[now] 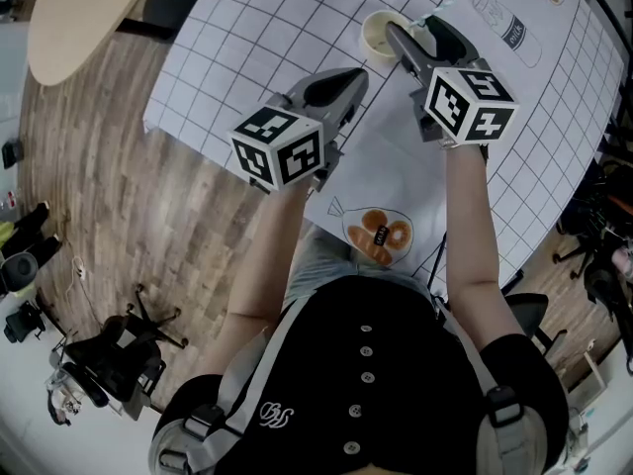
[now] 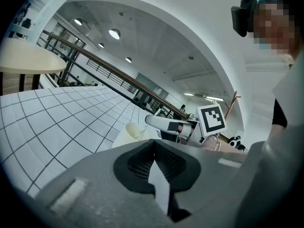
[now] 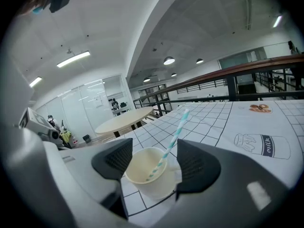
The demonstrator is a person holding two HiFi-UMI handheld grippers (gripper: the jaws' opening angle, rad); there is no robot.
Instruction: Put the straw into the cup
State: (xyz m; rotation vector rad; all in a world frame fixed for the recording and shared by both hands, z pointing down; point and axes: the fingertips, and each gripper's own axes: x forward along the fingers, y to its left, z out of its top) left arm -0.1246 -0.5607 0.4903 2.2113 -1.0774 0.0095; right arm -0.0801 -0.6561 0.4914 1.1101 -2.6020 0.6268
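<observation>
A cream paper cup (image 3: 147, 172) stands upright on the white gridded table cover. A teal-and-white striped straw (image 3: 169, 144) stands in it and leans to the right over the rim. My right gripper (image 3: 154, 158) is open, with one pad on each side of the cup and neither touching the straw or the cup. In the head view the cup (image 1: 379, 36) is at the far middle, with the right gripper (image 1: 410, 26) around it. My left gripper (image 1: 356, 77) hovers to the left, nearer to me, shut with nothing held; from its own view the cup (image 2: 128, 133) lies ahead.
The gridded cover (image 1: 247, 38) carries printed pictures of a milk bottle (image 1: 514, 28) and of bread (image 1: 381, 236). A round wooden table (image 1: 79, 18) stands at the far left. Dark stands and gear (image 1: 109, 364) sit on the wooden floor at the left.
</observation>
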